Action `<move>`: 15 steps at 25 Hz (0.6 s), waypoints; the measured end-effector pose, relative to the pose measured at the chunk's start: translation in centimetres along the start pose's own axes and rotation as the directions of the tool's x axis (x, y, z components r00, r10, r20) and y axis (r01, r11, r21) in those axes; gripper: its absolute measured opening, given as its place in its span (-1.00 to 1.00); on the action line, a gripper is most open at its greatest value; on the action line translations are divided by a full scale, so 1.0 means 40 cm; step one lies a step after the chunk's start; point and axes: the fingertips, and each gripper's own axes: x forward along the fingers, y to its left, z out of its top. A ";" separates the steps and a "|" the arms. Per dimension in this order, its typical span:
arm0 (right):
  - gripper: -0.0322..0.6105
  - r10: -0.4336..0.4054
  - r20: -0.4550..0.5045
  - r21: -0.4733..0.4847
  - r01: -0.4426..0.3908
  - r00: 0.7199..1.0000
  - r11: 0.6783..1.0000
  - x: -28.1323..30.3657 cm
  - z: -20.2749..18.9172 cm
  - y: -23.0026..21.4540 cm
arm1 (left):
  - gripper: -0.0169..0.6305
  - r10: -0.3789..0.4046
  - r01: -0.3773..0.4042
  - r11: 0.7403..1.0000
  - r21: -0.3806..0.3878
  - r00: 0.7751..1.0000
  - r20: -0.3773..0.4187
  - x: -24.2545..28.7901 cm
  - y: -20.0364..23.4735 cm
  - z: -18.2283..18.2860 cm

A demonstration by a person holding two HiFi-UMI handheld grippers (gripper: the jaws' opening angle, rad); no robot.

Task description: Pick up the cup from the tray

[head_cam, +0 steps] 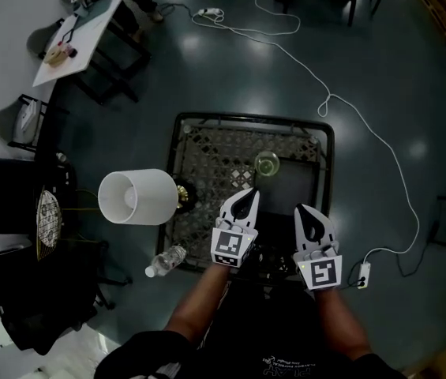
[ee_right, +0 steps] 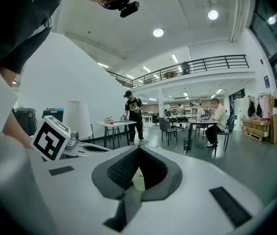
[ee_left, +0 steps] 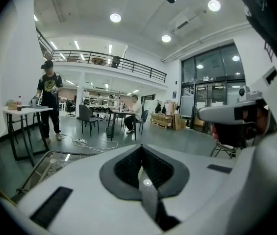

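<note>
In the head view a clear glass cup (head_cam: pixel 267 163) stands at the far edge of a dark tray (head_cam: pixel 295 186) on a black mesh table (head_cam: pixel 207 144). My left gripper (head_cam: pixel 252 193) is held just short of the cup, its tips close below it, jaws shut with nothing between them. My right gripper (head_cam: pixel 305 210) hangs over the tray's near right part, also shut and empty. In both gripper views the jaws point level out into the hall, left gripper (ee_left: pixel 140 149) and right gripper (ee_right: pixel 138 150), and the cup does not show.
A lamp with a white shade (head_cam: pixel 137 197) leans at the table's left edge. A plastic bottle (head_cam: pixel 166 260) lies on the floor below it. A white cable (head_cam: pixel 341 110) runs to a power strip (head_cam: pixel 362 275). Black bins (head_cam: pixel 5 196) and a white desk (head_cam: pixel 76 26) stand at the left.
</note>
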 end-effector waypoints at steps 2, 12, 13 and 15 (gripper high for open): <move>-0.88 -0.009 -0.020 0.014 0.009 1.000 1.000 0.014 -0.020 -0.004 | -0.94 0.008 -0.008 1.000 0.020 1.000 -0.021 0.015 0.009 -0.018; -0.88 -0.014 -0.047 -0.026 0.013 0.999 1.000 0.073 -0.066 -0.018 | -0.85 -0.001 0.012 0.994 0.106 0.995 -0.104 0.070 0.016 -0.095; -0.88 -0.016 -0.046 -0.019 0.015 0.999 1.000 0.079 -0.069 -0.019 | -0.72 -0.008 0.020 0.993 0.113 0.994 -0.105 0.076 0.017 -0.097; -0.88 -0.019 -0.056 -0.009 0.019 0.998 1.000 0.084 -0.078 -0.023 | -0.44 -0.010 0.025 0.991 0.129 0.994 -0.109 0.089 0.015 -0.106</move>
